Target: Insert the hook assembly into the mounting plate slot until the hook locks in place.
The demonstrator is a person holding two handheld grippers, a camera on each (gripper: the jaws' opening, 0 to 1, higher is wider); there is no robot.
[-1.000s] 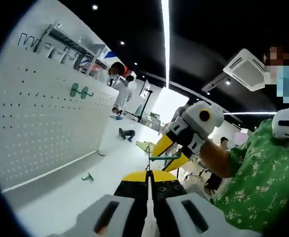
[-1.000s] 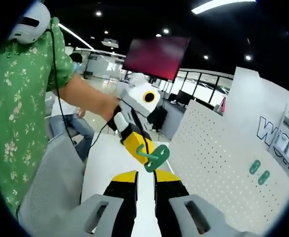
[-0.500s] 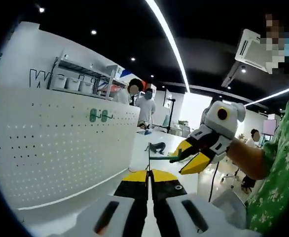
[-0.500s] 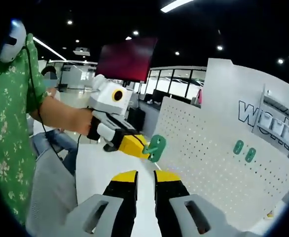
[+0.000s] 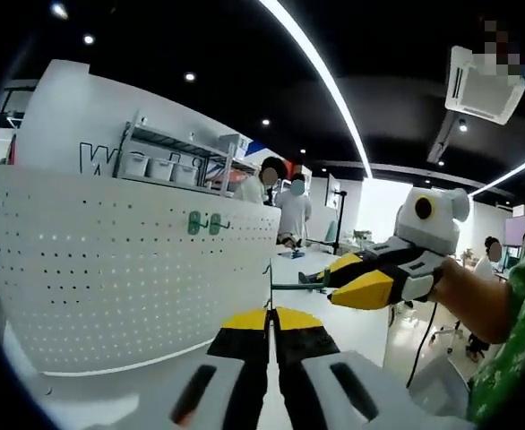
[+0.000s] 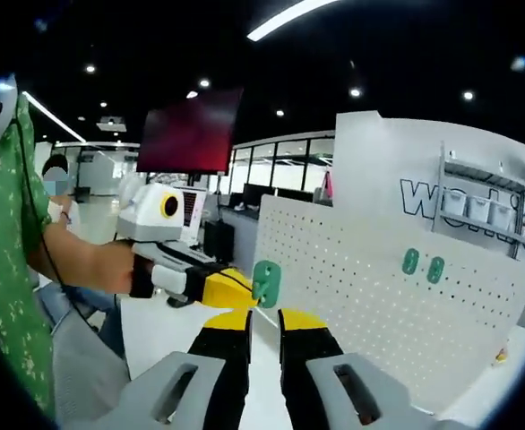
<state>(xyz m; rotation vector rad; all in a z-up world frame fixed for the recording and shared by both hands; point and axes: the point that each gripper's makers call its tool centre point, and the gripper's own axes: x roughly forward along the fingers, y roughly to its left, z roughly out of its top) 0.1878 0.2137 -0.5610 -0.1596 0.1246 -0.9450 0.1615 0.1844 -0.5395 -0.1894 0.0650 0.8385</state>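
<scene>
White perforated pegboard point(image 5: 110, 269), one, upright; two green fittings point(image 5: 204, 224) mounted side by side on its upper face; wire shelf of small bins above the pegboard; two people standing beyond its far end.

Left gripper point(image 5: 269, 315), one, in front of the pegboard and clear of it; tongs pressed together on the green mounting plate point(image 5: 271, 282), one, seen edge-on.

Hook rod point(image 5: 298, 287), one, green, running from the plate away from the pegboard to the right gripper point(image 5: 327, 283), one; its tongs show a narrow gap in the right gripper view, and whether they pinch the rod cannot be told.

Change: right gripper, slanted a second ago, now lies level along the rod; judged to mean hook and slot are lined up for the push; locking not yet evident.
</scene>
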